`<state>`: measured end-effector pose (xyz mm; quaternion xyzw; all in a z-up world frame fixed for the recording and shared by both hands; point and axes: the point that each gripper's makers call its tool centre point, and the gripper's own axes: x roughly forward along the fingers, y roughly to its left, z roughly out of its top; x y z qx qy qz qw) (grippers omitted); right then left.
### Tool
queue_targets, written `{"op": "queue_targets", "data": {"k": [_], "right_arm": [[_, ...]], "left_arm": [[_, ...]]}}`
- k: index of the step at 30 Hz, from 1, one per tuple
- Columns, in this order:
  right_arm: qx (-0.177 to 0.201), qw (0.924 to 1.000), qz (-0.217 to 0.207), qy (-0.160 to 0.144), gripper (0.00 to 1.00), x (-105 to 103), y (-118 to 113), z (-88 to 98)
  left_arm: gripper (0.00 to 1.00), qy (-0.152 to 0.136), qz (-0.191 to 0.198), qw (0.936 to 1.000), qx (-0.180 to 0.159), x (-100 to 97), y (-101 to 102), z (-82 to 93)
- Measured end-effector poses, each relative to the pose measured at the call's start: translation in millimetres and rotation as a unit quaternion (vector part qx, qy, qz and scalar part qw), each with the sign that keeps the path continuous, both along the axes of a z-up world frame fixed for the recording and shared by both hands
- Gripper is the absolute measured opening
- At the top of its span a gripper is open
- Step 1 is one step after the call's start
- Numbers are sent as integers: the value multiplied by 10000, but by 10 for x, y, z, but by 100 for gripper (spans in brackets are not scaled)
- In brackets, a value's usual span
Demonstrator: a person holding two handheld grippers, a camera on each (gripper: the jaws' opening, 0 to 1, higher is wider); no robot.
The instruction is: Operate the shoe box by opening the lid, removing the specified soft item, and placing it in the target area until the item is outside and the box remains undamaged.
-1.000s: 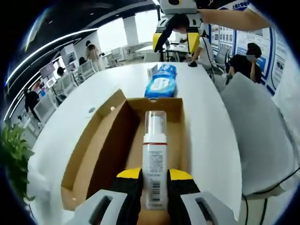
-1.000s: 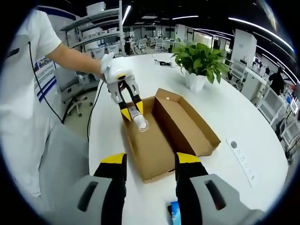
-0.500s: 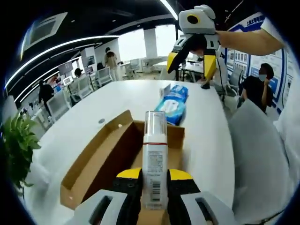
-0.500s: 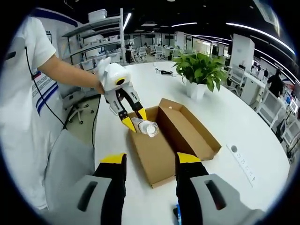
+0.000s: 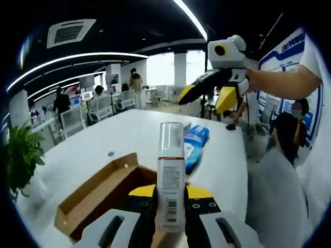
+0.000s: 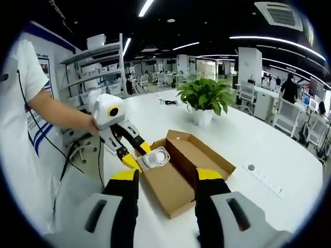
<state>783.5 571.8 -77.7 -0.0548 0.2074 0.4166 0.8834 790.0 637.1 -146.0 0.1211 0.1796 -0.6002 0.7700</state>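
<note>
While the shoe box [image 6: 176, 170] lies open on the white tabletop [image 6: 269, 155], its lid already swung out flat beside it, the left tool [image 5: 171, 199] is clamped on a clear-capped pump bottle [image 5: 171, 181] and holds it raised above the box; in the right gripper view that same tool [image 6: 138, 155] carries the bottle [image 6: 156, 157] over the box's near end, clear of the cardboard. A blue soft packet [image 5: 195, 146], seemingly wet wipes, lies on the tabletop just beyond the box's far end. The right tool [image 6: 165, 178] hangs above the box with its jaws spread and nothing between them; from the left gripper view it [image 5: 206, 96] is seen high over the tabletop past the box.

As for progress, I judge the opening done, and the soft packet, if that is the specified item, already out of the box. What seems left is to set the bottle down and confirm the packet sits in the target area, which is not marked anywhere I can see. The box walls look unbent. A potted plant [image 6: 205, 99] stands well beyond the box.
</note>
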Motion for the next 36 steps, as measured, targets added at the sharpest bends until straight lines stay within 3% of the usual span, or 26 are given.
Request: {"op": "queue_targets", "data": {"k": [9, 13, 22, 27, 36], "right_arm": [[655, 9971, -280, -249, 41, -18, -25, 271], [887, 9952, -350, -217, 42, -58, -55, 308], [1976, 9781, -639, -129, 40, -107, -103, 528], [2030, 9767, -678, -150, 37, -121, -89, 519], [2275, 9706, -763, -190, 23, -113, -141, 544]], "left_arm": [[19, 89, 352, 9962, -791, -66, -320, 445], [20, 55, 367, 9951, -913, -83, -405, 547], [20, 149, 373, 9919, -1203, -219, -643, 678], [20, 143, 332, 9910, -1290, -296, -765, 737], [20, 171, 313, 9894, -1406, -327, -856, 800]]}}
